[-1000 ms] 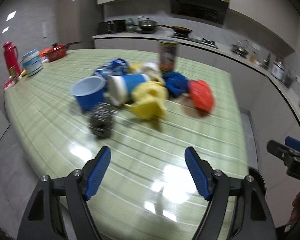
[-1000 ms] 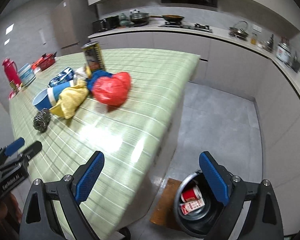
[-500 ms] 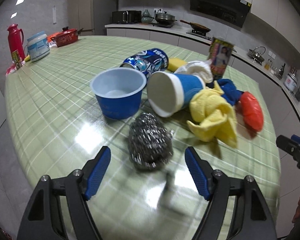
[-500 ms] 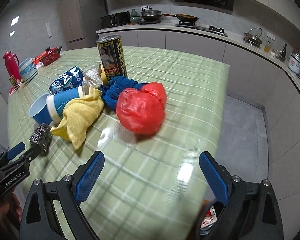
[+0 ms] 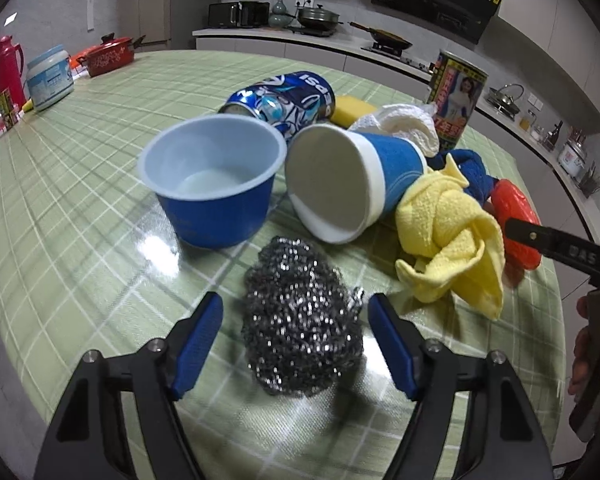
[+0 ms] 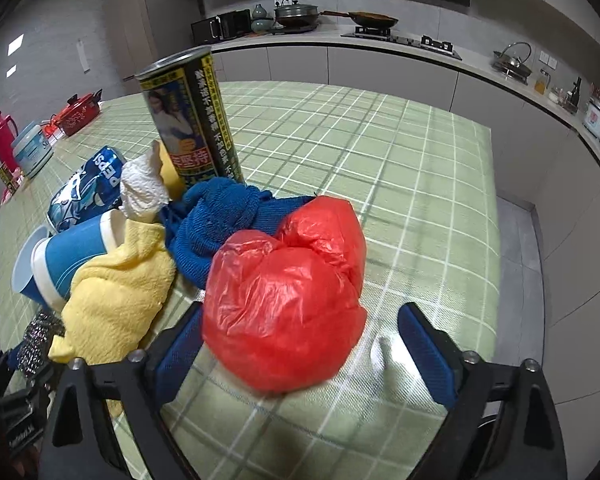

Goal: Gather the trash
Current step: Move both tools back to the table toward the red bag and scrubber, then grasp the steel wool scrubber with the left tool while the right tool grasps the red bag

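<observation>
A: What writing can be read on the table (image 5: 80, 240)?

B: The blue soda can (image 5: 284, 98) says PEPSI. It lies on its side behind the blue bowl (image 5: 212, 184), its long axis running left to right across the left view, open top toward the left. The tall dark can (image 6: 192, 124) stands upright, printed with a picture of a person and yellow Chinese characters I cannot make out.

A: And the paper cup (image 5: 352, 184)?

B: Tipped over, mouth facing the left camera, base pointing away toward the white tissue (image 5: 408, 124) and the yellow cloth (image 5: 452, 240).

A: The left gripper (image 5: 296, 344)?

B: Its jaws are closing with the steel scrubber (image 5: 300, 320) between them. The blue pads are not yet pressing on it; a gap shows on each side.

A: The right gripper (image 6: 300, 344)?

B: Also closing, with the red plastic bag (image 6: 288, 300) between the jaws. The left pad is at the bag's edge, the right pad stands clear of it. The bag sits on the green checked cloth, touching the blue towel (image 6: 220, 220).
</observation>
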Demonstrator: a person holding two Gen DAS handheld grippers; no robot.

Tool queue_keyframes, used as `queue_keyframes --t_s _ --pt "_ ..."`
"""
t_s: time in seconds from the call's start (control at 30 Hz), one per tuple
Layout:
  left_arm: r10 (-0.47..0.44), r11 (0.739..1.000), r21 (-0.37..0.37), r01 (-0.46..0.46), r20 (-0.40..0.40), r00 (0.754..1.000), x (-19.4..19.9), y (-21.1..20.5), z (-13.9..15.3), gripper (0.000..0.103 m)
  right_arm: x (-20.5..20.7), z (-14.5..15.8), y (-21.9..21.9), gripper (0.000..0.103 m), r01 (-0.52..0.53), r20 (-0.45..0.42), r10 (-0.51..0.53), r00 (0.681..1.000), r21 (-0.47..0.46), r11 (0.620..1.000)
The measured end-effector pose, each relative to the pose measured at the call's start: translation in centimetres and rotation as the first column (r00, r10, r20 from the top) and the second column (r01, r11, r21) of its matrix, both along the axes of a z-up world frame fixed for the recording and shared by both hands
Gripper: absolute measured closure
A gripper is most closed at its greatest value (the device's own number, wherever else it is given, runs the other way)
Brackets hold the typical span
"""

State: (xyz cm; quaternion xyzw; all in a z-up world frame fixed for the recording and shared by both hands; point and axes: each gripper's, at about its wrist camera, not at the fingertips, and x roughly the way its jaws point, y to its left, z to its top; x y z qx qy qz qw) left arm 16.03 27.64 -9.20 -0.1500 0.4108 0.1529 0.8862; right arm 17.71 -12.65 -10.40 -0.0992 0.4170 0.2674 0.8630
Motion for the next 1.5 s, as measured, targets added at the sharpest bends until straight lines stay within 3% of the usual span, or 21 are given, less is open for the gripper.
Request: queue_keyframes --t_s 0.03,0.07,0.1,0.2,0.57,1.03,1.5 --pt "0.004 1.000 -0.005 -0.004 0.006 1.000 -0.2 0.0 0.0 0.035 0.2 -0.2 0.0 0.033 -0.001 -0.008 0.001 1.000 -0.002 1.000" --pt "0.007 1.000 -0.008 -0.007 0.012 1.000 -0.4 -0.1 0.0 0.038 0.2 -0.4 0.1 0.045 -0.002 -0.016 0.002 1.000 -0.004 1.000" --pt "-0.001 1.000 -0.010 0.001 0.021 1.000 -0.7 -0.3 0.0 0.054 0.1 -0.6 0.0 0.058 -0.006 -0.024 0.005 1.000 -0.003 1.000" --pt "-0.012 1.000 -0.017 0.012 0.032 0.999 -0.6 -0.5 0.1 0.060 -0.4 -0.6 -0.7 0.068 -0.012 -0.022 0.012 1.000 0.024 1.000" --pt "-0.025 1.000 0.004 0.024 0.086 0.996 -1.9 -3.3 2.6 0.060 -3.9 1.9 -4.9 0.070 -0.019 0.010 0.018 1.000 0.081 0.997" --pt "-0.167 0.986 0.009 0.167 0.111 0.980 -2.3 -13.7 3.8 0.060 -8.3 4.0 -16.3 0.070 0.065 0.044 -0.070 0.997 0.109 0.992" --pt "-0.409 0.912 -0.005 0.410 0.076 0.910 -1.7 -28.4 2.3 0.060 -10.7 1.8 -30.8 0.070 0.262 -0.009 -0.263 0.965 0.081 0.962"
